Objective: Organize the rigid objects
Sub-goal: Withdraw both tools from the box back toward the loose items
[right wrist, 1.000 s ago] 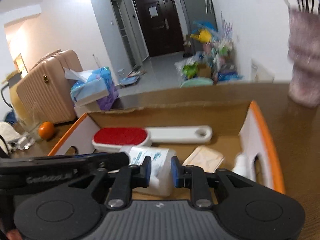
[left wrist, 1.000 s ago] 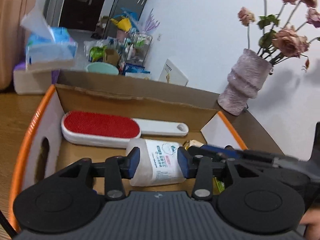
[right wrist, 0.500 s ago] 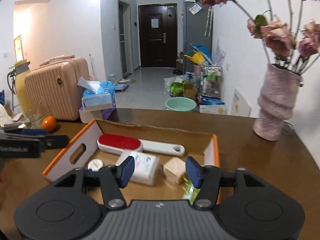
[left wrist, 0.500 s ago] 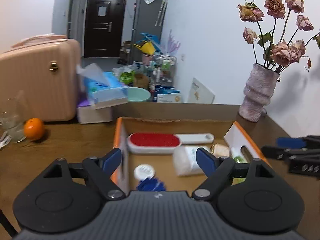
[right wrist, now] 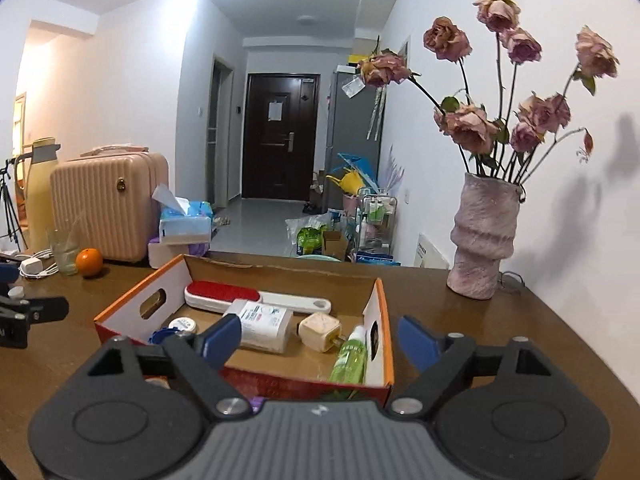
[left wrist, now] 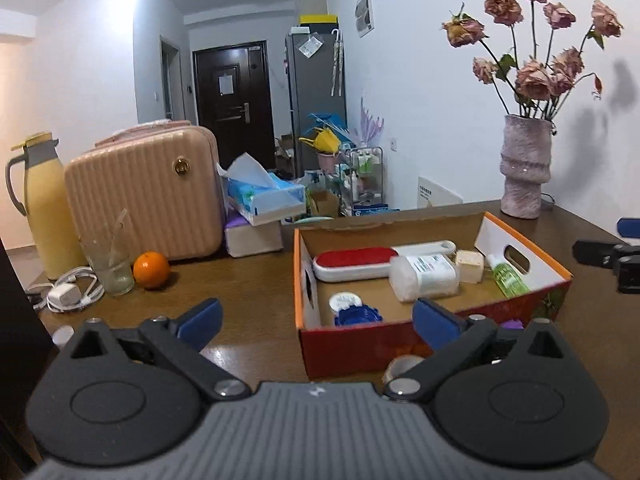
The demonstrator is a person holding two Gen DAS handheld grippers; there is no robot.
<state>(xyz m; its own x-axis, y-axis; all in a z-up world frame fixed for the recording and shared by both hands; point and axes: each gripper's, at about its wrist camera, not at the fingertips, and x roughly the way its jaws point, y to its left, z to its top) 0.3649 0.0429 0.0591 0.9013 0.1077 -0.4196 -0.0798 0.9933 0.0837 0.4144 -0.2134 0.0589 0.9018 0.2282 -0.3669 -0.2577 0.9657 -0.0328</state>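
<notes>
Both grippers, left (left wrist: 316,320) and right (right wrist: 320,338), have just been opening their jaws, which stand wide and empty at the lower frame. Mid-frame, the box (left wrist: 524,258) holds brush (left wrist: 354,259), bottle (left wrist: 424,276), spray (left wrist: 508,278), block (left wrist: 470,266) and lids. Farther left on the bench (left wrist: 248,292), an orange (left wrist: 150,265) and charger (left wrist: 62,294) seemingly remain.

A box (left wrist: 520,240) is set on the table (left wrist: 248,280); in it a brush (left wrist: 352,264) lies along the far wall, a bottle (left wrist: 424,276) before it, a block (left wrist: 470,266) and a spray (left wrist: 508,278) to the right, two lids (left wrist: 352,310) at the near left; an orange (left wrist: 151,265) and a glass (left wrist: 112,272) are placed left of the box; a vase (left wrist: 524,168) stands behind it to the right.
</notes>
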